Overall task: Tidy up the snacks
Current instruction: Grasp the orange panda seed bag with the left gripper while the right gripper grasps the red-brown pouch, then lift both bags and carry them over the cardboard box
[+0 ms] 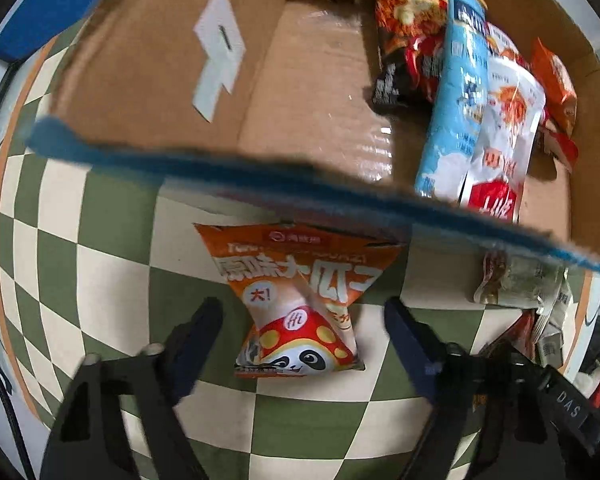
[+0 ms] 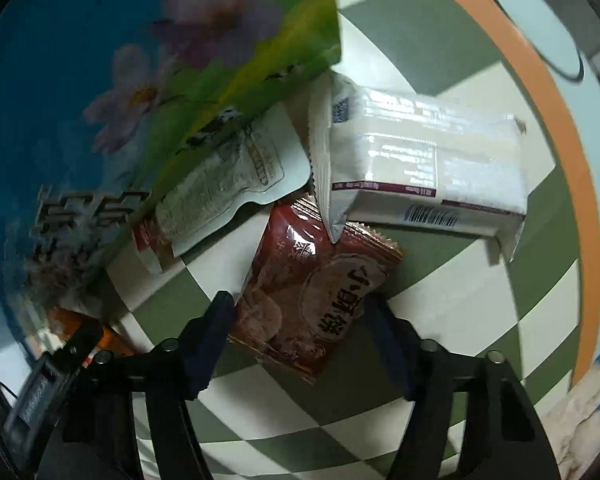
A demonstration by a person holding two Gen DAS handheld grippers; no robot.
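In the left wrist view my left gripper [image 1: 304,320] is open, its fingers on either side of an orange panda snack packet [image 1: 300,300] lying on the checkered cloth just outside the cardboard box [image 1: 172,60]. Several snack bags [image 1: 472,92] stand at the box's right side. In the right wrist view my right gripper [image 2: 300,316] is open around the lower end of a dark red snack packet [image 2: 312,292]; whether the pads touch it I cannot tell. A white packet [image 2: 424,168] and a clear pouch [image 2: 228,184] lie beyond it.
A blue-edged box flap [image 1: 260,184] crosses the left wrist view above the orange packet. The box's blue flowered outer wall [image 2: 120,100] fills the right wrist view's left. The green and cream checkered cloth [image 2: 480,320] has an orange border [image 2: 560,140]. More packets [image 1: 516,280] lie right of the box.
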